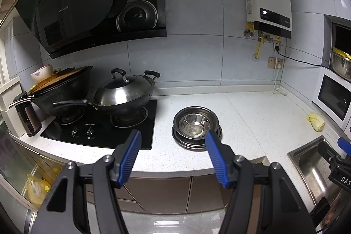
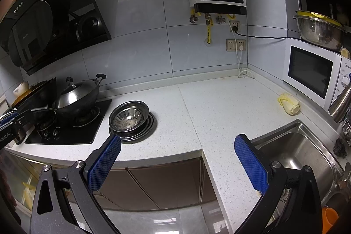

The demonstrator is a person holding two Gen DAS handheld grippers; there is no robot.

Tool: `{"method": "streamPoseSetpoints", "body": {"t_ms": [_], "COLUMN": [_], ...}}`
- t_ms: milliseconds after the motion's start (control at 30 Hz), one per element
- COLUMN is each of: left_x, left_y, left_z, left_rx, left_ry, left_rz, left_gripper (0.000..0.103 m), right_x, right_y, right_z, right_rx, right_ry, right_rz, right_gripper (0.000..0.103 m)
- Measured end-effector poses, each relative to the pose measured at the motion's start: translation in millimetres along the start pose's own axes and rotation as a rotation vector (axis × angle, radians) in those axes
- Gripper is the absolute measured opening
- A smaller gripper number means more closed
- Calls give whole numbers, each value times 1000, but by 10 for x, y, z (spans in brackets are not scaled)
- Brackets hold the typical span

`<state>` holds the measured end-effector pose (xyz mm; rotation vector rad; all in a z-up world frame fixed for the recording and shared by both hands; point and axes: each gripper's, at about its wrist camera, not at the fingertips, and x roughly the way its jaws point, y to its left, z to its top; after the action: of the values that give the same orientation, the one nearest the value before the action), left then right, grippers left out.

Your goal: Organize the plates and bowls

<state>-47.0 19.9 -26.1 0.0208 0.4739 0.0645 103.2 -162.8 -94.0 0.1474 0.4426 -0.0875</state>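
Here we hold the left gripper and right gripper wide and empty, short of the counter, where the steel bowl sits nested on stacked plates beside the stove; approach level, pinching one rim.

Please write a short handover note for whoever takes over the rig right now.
Left gripper: open, empty, held back from the counter edge, facing the stack.
Right gripper: open, empty, held off the counter near the sink.
Things: a steel bowl sits on a stack of steel plates on the counter, just right of the hob.
Done: bowl and plates look gathered into one pile.
Left: I cannot tell whether the pile must go elsewhere; no other loose plates or bowls show on the counter.
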Motion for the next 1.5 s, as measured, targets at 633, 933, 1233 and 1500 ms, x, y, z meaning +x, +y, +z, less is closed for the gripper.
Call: {"method": "streamPoseSetpoints", "body": {"t_ms": [633,933,1233,1500], "left_x": [138,184,211,191], "left_y": [20,-27,-48,-94], "left_z": [8,-42,-39,-91], "left_rx": [-16,11,-6,6], "left_ry": [53,73,94,83], "left_rz": [14,15,-16,-4], "left_gripper": [59,59,59,59], "right_x": [44,40,57,76], "right_y": [-26,1,14,37], "right_z": [6,18,11,-6], "right_rx": [-29,-54,-63,-86], "right_ry": [2,-10,-6,-2], "right_rz": [-37,-47,-48,-58], "right_gripper": [102,102,102,102]}}
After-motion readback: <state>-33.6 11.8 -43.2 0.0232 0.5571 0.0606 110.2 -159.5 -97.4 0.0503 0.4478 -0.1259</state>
